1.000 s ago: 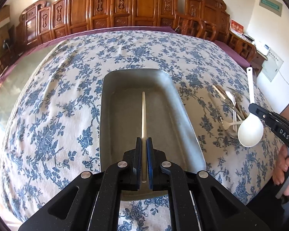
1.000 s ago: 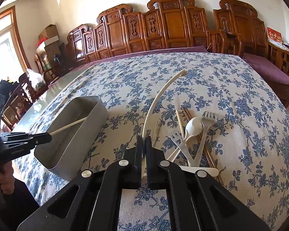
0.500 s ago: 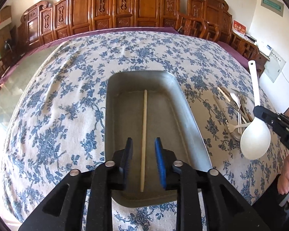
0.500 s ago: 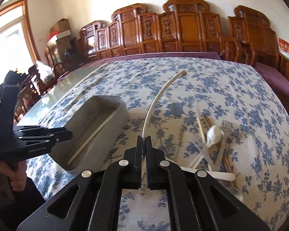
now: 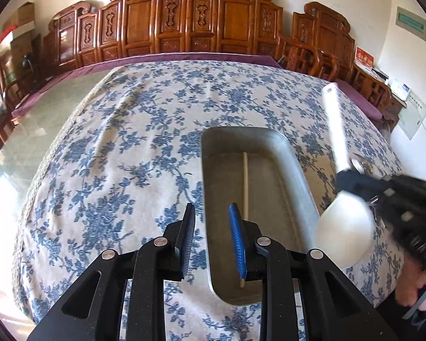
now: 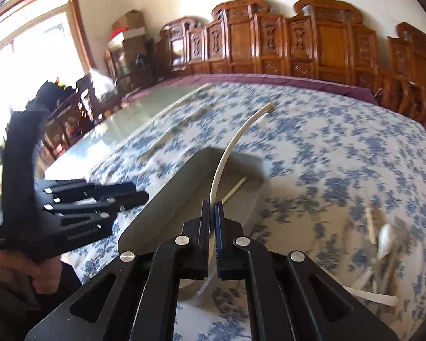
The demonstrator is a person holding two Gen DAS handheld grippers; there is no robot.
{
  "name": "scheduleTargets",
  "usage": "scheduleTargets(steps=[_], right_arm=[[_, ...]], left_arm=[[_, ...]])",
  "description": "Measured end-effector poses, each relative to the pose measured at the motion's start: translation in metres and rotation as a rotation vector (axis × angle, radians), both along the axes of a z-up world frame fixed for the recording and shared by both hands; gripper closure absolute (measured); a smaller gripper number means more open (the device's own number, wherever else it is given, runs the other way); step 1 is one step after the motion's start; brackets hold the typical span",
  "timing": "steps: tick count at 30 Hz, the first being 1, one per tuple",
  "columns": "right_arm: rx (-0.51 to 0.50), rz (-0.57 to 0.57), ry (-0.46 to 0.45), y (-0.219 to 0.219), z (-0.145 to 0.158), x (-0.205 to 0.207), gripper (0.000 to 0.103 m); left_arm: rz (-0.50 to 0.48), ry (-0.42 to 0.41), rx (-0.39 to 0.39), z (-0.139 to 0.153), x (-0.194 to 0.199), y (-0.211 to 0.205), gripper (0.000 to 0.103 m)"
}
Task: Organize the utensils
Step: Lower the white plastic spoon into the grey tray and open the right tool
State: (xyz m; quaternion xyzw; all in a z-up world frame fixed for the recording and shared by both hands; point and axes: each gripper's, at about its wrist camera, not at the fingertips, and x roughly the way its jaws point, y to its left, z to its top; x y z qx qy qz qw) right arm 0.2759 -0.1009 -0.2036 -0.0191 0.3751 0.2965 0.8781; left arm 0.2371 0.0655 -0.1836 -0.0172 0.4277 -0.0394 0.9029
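Observation:
A grey metal tray point(image 5: 295, 170) lies on the blue-flowered tablecloth point(image 5: 127, 147) with one wooden chopstick point(image 5: 244, 182) lying lengthwise in it. My left gripper point(image 5: 213, 221) is open and empty, straddling the tray's near left rim. My right gripper point(image 6: 212, 207) is shut on a white ladle point(image 5: 343, 227), its bowl beside the tray's right rim; its handle point(image 6: 235, 139) arcs over the tray point(image 6: 184, 182). The right gripper point(image 5: 355, 182) shows at the right in the left wrist view, and the left gripper point(image 6: 140, 193) shows at the left in the right wrist view.
A blurred heap of white and wooden utensils point(image 6: 383, 241) lies on the cloth to the right of the tray. Carved wooden chairs point(image 5: 201, 20) line the table's far side. Bare glass tabletop point(image 5: 42, 119) shows at the far left.
My left gripper opened, dropped the chopstick into the tray and shifted left. My right gripper carried the ladle from the utensil heap to the tray.

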Motion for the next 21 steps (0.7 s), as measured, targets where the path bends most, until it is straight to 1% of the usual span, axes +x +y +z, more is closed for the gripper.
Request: scheduleTargets(steps=[5,12,17,18,21], right_arm=[[-0.038,0.016,0.055,0.021,-0.022,0.007,0.099],[-0.067,0.042,0.09,0.033,-0.038,0.013,0.099],[-0.063,0.048,0.106,0.035,-0.042,0.013,0.098],[-0.06,0.044,0.109,0.033,-0.043,0.013,0.096],[-0.043,0.04,0.102,0.027,-0.038,0.013,0.095]], left_arm=[[0.013,-0.004,-0.005,0.002,-0.001,0.007,0.08],[0.016,-0.015,-0.009,0.005,-0.002,0.01,0.08],[0.013,-0.02,-0.005,0.007,-0.004,0.008,0.08],[0.013,-0.02,-0.005,0.007,-0.004,0.008,0.08],[0.004,-0.021,-0.013,0.008,-0.005,0.005,0.08]])
